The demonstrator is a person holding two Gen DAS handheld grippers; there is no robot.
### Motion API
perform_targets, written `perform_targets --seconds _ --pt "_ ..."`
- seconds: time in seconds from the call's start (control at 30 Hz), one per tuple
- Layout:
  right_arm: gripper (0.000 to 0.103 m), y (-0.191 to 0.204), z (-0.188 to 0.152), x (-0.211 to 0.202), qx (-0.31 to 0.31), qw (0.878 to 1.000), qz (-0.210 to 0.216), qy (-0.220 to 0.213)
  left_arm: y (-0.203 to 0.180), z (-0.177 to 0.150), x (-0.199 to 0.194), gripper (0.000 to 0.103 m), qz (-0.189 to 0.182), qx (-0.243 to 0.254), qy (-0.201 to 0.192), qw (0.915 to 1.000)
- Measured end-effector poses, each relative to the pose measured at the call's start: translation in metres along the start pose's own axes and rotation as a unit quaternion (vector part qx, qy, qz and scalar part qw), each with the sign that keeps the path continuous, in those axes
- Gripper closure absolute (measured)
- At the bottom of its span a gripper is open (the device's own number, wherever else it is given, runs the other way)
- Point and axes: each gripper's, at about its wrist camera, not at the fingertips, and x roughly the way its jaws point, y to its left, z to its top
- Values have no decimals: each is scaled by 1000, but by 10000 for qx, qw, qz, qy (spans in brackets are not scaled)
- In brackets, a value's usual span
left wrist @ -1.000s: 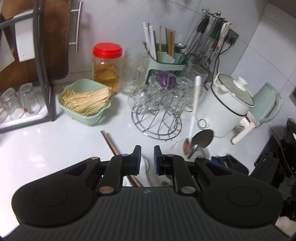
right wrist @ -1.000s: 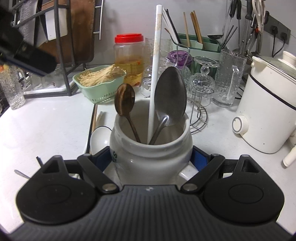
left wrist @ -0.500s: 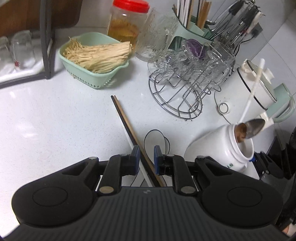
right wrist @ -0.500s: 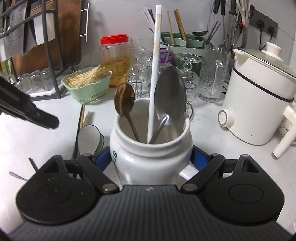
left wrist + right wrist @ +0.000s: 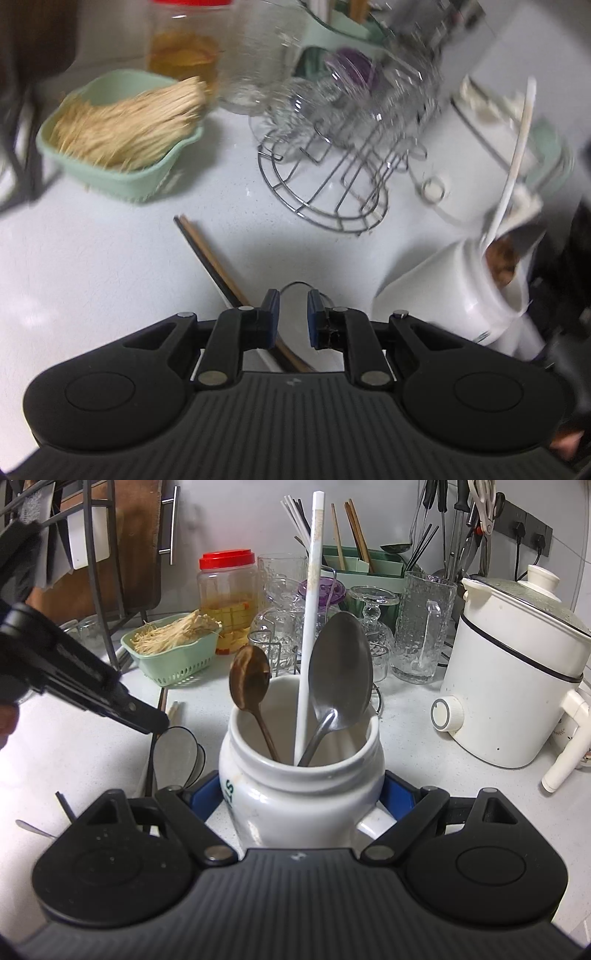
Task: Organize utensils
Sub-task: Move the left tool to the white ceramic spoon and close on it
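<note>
My right gripper (image 5: 301,792) is shut on a white ceramic jar (image 5: 299,775), its blue pads pressed against both sides. Standing in the jar are a wooden spoon (image 5: 249,679), a metal spoon (image 5: 340,675) and a long white stick (image 5: 312,609). A pair of chopsticks (image 5: 214,258) and a white spoon (image 5: 177,753) lie on the counter left of the jar. My left gripper (image 5: 293,314) hovers low over them, open by a narrow gap with nothing between its pads. In the right wrist view the left gripper (image 5: 155,722) points down at the spoon.
A green basket (image 5: 122,184) of pale strands sits at the back left, and a wire glass rack (image 5: 325,192) behind the chopsticks. A white electric pot (image 5: 509,686) stands on the right. A red-lidded jar (image 5: 227,602) and a green utensil holder (image 5: 362,568) line the wall.
My left gripper has come down and forward toward the chopsticks and white spoon, its gap unchanged. The right gripper keeps its hold on the jar, almost still.
</note>
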Motion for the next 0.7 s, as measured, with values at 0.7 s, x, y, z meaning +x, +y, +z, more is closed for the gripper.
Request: perform_targets --seconds 0.7 --pt "11 1 3 3 14 10000 -27 -48 14 14 37 86 -384 300 644 9967"
